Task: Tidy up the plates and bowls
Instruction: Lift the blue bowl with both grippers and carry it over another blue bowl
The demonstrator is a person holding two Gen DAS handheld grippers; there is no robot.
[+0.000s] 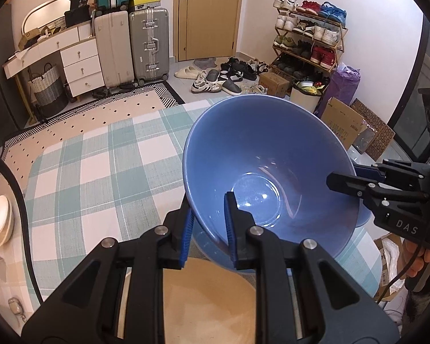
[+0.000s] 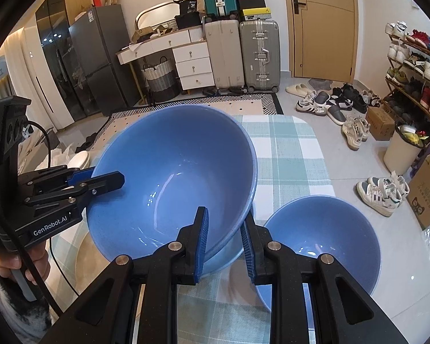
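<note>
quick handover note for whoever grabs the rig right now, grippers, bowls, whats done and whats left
Left hand-held gripper: shut on the near rim of the large blue bowl, one finger inside, one outside.
Right hand-held gripper: straddles the opposite rim; a gap shows at the outer finger, so its grip is unclear.
The bowl is tilted, lifted off the checked tablecloth.
A small blue bowl sits on the table to the right; a beige plate lies under the left gripper.
Done: big bowl picked up. Left: set it down and stack the rest.
</note>
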